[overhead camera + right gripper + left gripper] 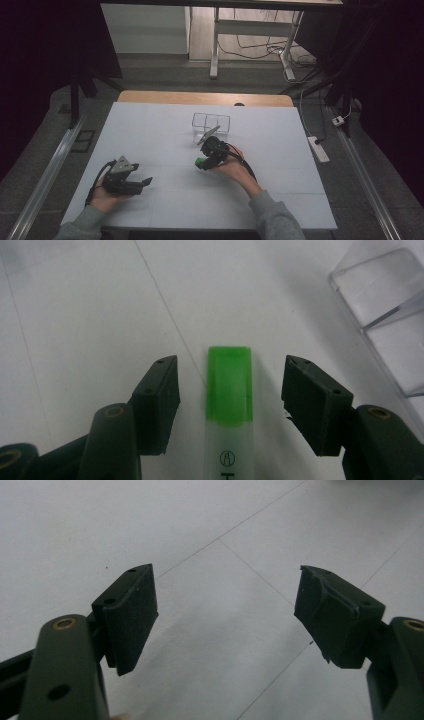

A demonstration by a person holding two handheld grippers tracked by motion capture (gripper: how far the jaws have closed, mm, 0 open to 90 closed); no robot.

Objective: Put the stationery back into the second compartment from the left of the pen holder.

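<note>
sign: small black circle enclosing an A-like mark, showing on the pale barrel of the highlighter (229, 410) just below its green cap | below it: top of a further black mark, running off the picture edge, unreadable | other readable text, numbers or brands: none showing

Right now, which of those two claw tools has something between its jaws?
The right gripper: a green-capped highlighter lies between its open jaws, untouched. The left gripper has bare table between its.
</note>
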